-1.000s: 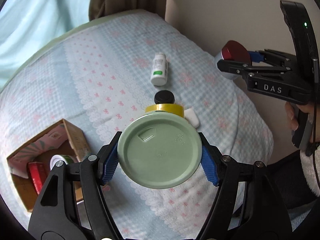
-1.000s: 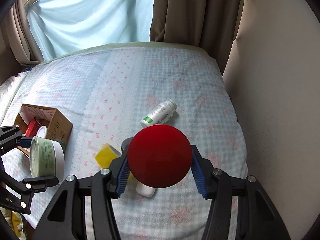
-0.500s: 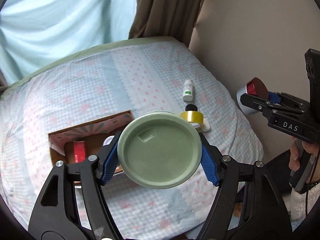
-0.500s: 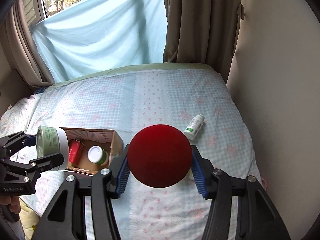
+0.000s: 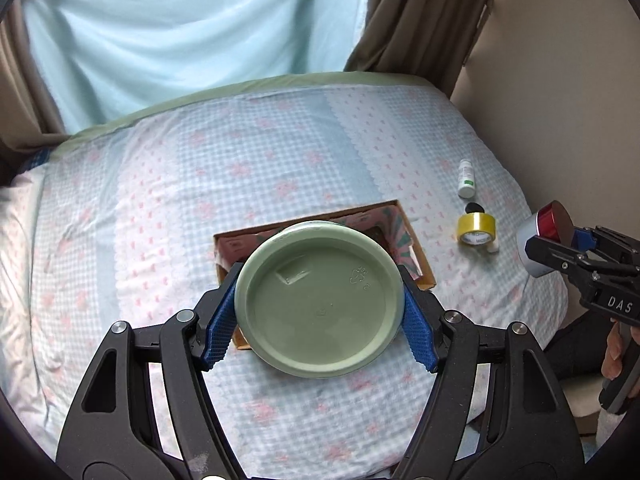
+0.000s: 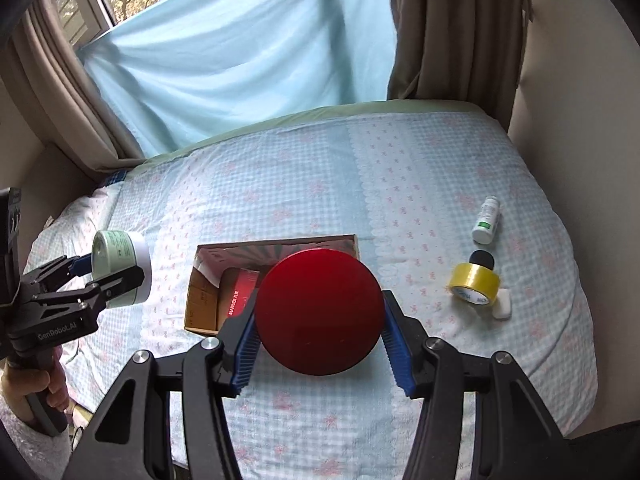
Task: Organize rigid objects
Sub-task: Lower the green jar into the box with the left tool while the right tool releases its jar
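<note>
1. A round pale-green plastic tub (image 5: 318, 298) is clamped base-on between the blue pads of the left gripper (image 5: 319, 308), held in the air over an open brown cardboard box (image 5: 416, 256) on the checked blue-and-pink bedspread (image 5: 160, 208).
2. A round red-topped metal tin (image 6: 318, 312) is squeezed by the right gripper (image 6: 320, 320), also above the box.
3. A red carton (image 6: 240, 292) can be seen lying inside the box.
4. Out at 2 o'clock from the box, a yellow tape roll (image 6: 476, 282), a small black cap (image 6: 481, 258), a white bottle with a green label (image 6: 487, 220) and a small white block (image 6: 502, 305) are left on the bed.
</note>
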The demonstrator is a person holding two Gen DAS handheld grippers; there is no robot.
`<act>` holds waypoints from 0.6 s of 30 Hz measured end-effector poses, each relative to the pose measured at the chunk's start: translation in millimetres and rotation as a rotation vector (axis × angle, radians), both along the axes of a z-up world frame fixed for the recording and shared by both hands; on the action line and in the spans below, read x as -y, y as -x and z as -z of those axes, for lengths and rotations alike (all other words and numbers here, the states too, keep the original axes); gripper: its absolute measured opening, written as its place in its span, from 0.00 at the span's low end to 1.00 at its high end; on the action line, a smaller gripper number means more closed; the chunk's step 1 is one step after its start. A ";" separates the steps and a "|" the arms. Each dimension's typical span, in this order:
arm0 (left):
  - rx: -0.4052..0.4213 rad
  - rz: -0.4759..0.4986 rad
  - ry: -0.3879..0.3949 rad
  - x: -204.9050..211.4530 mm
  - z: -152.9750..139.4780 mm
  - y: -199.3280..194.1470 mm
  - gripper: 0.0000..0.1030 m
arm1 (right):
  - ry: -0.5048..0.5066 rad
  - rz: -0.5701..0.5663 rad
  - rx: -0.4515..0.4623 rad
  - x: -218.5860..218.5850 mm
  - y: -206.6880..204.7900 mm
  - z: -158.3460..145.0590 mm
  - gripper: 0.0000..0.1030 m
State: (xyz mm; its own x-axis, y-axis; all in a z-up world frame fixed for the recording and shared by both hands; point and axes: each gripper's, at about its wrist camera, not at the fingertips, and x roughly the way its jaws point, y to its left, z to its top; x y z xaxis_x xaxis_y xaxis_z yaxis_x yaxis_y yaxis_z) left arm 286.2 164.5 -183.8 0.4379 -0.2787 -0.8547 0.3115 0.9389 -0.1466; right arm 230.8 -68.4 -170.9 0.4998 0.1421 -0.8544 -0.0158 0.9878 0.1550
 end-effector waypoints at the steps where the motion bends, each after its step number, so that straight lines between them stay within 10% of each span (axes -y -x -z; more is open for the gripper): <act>1: -0.008 -0.011 0.003 -5.9 4.8 -2.6 0.66 | 0.006 -0.022 -0.009 -8.6 -5.4 5.4 0.50; 18: -0.221 -0.065 -0.015 -17.3 146.5 -98.9 0.66 | 0.078 -0.323 -0.194 -97.4 -76.8 156.8 0.50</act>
State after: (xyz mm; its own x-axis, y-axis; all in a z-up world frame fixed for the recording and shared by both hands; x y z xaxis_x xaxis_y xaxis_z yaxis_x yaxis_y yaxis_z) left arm 385.1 181.8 -330.3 0.2560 -0.2427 -0.9357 0.2119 0.9585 -0.1906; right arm 307.6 29.0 -327.6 0.2680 0.1971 -0.9430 -0.3060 0.9456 0.1107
